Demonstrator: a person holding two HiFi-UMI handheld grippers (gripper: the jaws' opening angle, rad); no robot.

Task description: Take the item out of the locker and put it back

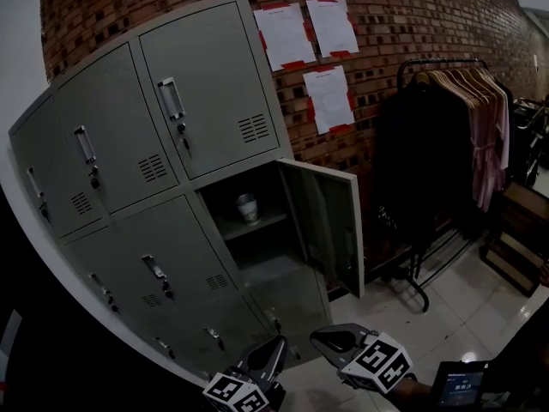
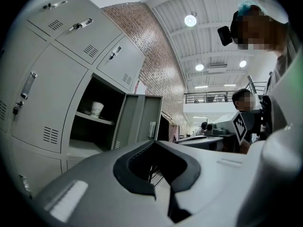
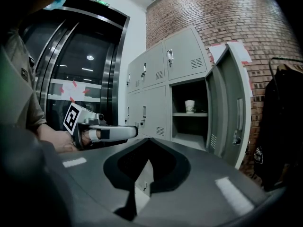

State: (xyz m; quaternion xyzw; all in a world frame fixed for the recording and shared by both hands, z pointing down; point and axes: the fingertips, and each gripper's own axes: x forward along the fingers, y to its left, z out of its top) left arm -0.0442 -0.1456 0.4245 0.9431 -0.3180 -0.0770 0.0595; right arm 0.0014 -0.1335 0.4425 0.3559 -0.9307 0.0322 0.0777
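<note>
A white paper cup (image 1: 247, 208) stands upright on the shelf of the one open compartment in the grey lockers (image 1: 129, 153). Its door (image 1: 330, 221) is swung wide to the right. Both grippers are held low in front of the lockers, well short of the cup. My left gripper (image 1: 276, 347) and right gripper (image 1: 319, 338) are side by side, both shut with nothing between the jaws. The left gripper view shows the cup (image 2: 97, 109) past the shut left gripper (image 2: 155, 143). The right gripper view shows the cup (image 3: 190, 106) beyond the shut right gripper (image 3: 150, 141), with the left gripper (image 3: 106, 132) at its left.
A clothes rack (image 1: 446, 144) with dark and pink garments stands right of the open door. Papers (image 1: 300, 33) are taped to the brick wall above. A small lit screen (image 1: 463, 384) sits at the bottom right. Glass doors (image 3: 71, 79) lie left of the lockers.
</note>
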